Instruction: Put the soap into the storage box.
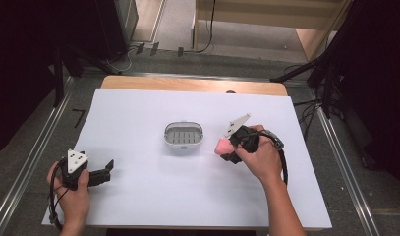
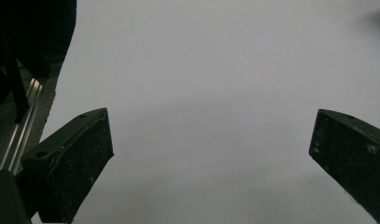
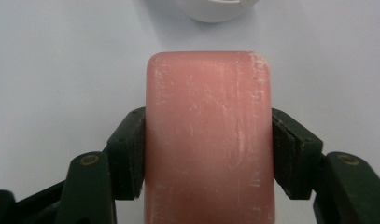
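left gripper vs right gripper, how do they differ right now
The left gripper has its jaws wide apart with nothing between them; the right gripper is shut on the pink soap bar. The left sits near the sheet's near-left corner; the right is beside the soap dish. Both have black jaws.

A wooden table (image 1: 187,84) stands lengthwise across the high view, its pale wood showing as a strip along the far edge. A large white sheet (image 1: 138,187) covers nearly all of its top. Near the middle of the sheet rests a small oval white dish (image 1: 184,135) with a grey slatted inside. A small dark spot (image 1: 230,92) sits at the far edge, too small to identify.
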Action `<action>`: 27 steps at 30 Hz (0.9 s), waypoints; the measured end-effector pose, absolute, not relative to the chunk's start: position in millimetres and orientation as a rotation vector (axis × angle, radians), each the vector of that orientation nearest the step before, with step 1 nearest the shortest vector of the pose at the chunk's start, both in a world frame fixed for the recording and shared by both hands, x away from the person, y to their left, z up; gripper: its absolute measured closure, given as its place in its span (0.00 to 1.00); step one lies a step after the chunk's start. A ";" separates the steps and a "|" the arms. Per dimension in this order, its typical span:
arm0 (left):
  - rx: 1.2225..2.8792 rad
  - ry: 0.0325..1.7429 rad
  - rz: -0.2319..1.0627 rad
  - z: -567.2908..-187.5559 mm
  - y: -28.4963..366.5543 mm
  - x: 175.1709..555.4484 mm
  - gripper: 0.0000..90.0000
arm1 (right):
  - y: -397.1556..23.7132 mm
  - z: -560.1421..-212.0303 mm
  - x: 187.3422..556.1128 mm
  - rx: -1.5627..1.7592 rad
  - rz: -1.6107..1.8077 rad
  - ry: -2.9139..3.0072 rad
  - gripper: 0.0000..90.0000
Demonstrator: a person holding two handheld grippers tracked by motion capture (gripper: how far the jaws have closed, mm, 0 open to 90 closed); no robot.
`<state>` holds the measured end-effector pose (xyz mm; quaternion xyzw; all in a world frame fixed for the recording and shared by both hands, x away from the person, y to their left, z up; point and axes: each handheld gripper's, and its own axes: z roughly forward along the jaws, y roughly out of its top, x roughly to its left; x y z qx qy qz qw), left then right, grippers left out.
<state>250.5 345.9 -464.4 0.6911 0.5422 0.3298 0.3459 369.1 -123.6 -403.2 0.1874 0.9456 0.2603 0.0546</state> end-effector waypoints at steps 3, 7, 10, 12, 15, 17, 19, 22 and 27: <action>1.794 1.407 0.856 -464.4 345.9 250.5 0.00 | -121.0 -400.9 372.0 0.566 0.793 2.872 0.43; 1.796 1.406 0.858 -464.3 345.8 250.2 0.00 | -116.3 -397.7 374.5 0.557 0.782 2.879 0.43; 1.794 1.405 0.858 -464.4 345.9 250.2 0.00 | -112.8 -395.0 376.7 0.534 0.789 2.882 0.43; 1.796 1.405 0.858 -464.2 345.9 250.1 0.00 | -111.1 -393.3 377.9 0.526 0.791 2.882 0.43; 1.792 1.407 0.856 -464.5 346.0 250.6 0.00 | -108.1 -390.5 379.9 0.516 0.785 2.884 0.43; 1.795 1.406 0.856 -464.3 345.9 250.4 0.00 | -106.0 -389.0 381.8 0.497 0.781 2.891 0.43; 1.796 1.406 0.859 -464.3 345.7 250.2 0.00 | -104.2 -387.6 382.6 0.493 0.775 2.888 0.43; 1.794 1.406 0.856 -464.4 345.8 250.3 0.00 | -101.5 -384.4 383.2 0.484 0.776 2.895 0.43; 1.794 1.407 0.856 -464.4 345.9 250.4 0.00 | -96.3 -377.2 385.4 0.460 0.780 2.891 0.43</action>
